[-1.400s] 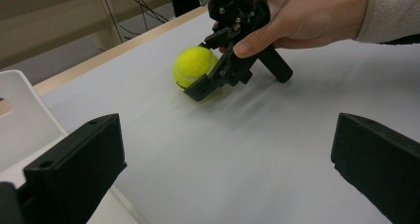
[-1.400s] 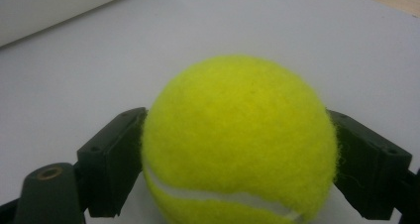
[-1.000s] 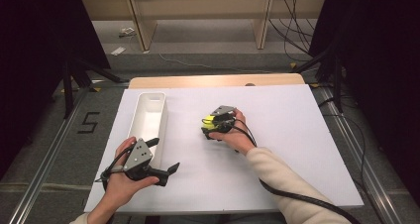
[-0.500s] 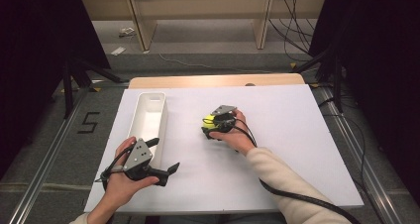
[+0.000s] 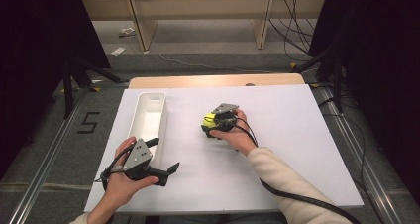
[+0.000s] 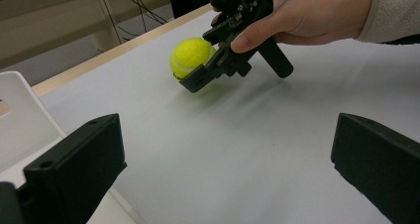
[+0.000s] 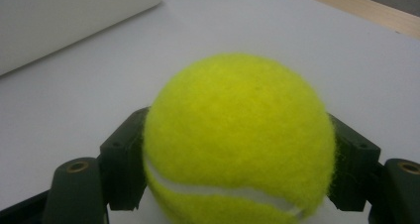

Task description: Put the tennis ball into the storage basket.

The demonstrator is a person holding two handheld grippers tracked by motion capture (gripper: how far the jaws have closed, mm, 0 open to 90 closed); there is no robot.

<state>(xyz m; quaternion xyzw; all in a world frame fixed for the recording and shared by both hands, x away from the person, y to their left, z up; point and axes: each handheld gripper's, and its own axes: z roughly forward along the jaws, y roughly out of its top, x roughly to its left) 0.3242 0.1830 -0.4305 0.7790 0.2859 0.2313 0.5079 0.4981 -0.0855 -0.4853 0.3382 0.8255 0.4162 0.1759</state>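
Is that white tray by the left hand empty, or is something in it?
Empty, as far as shows: in the high view the white tray has a bare white inside, though the left claw covers its near end. The tennis ball is outside it.

Both grippers are built in black, with blocky two-jaw heads. Left gripper [image 5: 161,157]: a grey three-cornered plate is mounted on top, dotted with small dark screws; a black cable is looped off its rear. Right gripper [image 5: 210,126]: the same grey plate is carried, and a thick black cable is trailed along a cream knit sleeve [image 5: 292,184]. Brass-coloured screw holes are seen in the jaw blocks.
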